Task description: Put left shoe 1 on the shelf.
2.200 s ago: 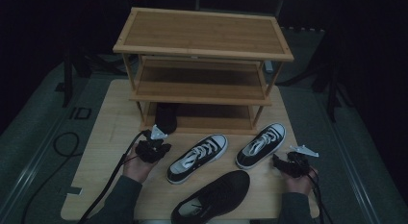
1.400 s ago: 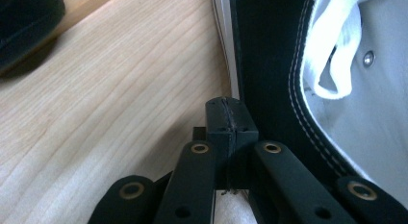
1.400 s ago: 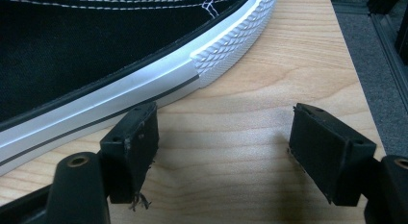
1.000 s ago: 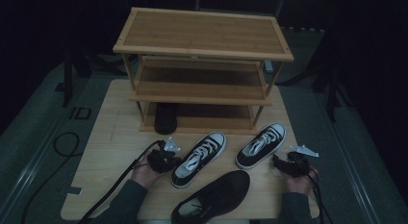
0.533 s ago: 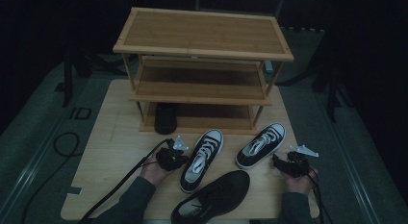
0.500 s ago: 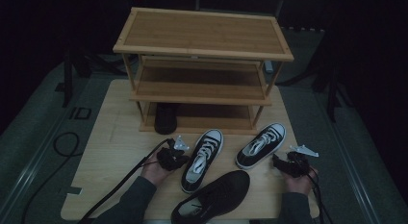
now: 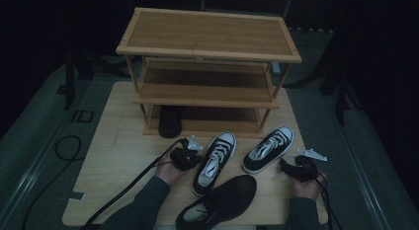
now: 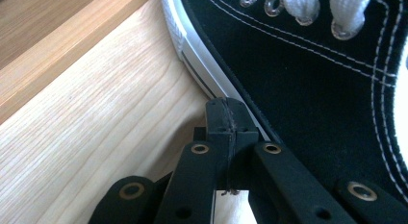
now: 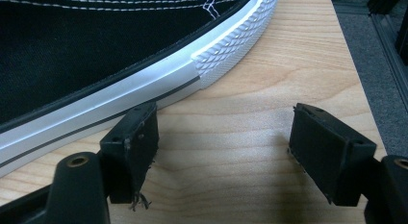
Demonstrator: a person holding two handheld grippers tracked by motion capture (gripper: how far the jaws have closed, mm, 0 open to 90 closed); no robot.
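Note:
Two black-and-white sneakers lie in front of the wooden shoe rack (image 7: 207,47): the left sneaker (image 7: 215,163) and the right sneaker (image 7: 268,149). An all-black shoe (image 7: 220,203) lies nearer the table's front edge. My left gripper (image 7: 193,158) is shut with nothing in it. In the left gripper view its closed tips (image 8: 226,116) rest against the white sole of the left sneaker (image 8: 312,65). My right gripper (image 7: 285,166) sits to the right of the right sneaker. Its jaws (image 9: 223,152) stand open over bare wood, the left one just beside the white sole (image 9: 96,104).
A dark cylinder (image 7: 170,121) stands at the left of the rack's bottom shelf. The light wooden table (image 7: 123,156) has bare room at its left, and its right edge (image 9: 356,89) is close to the right gripper. Cables trail off toward the table's front.
My left gripper has moved right, pushing the left sneaker; the shoe has swung from a slant to point more toward the rack. The right gripper has stayed put.

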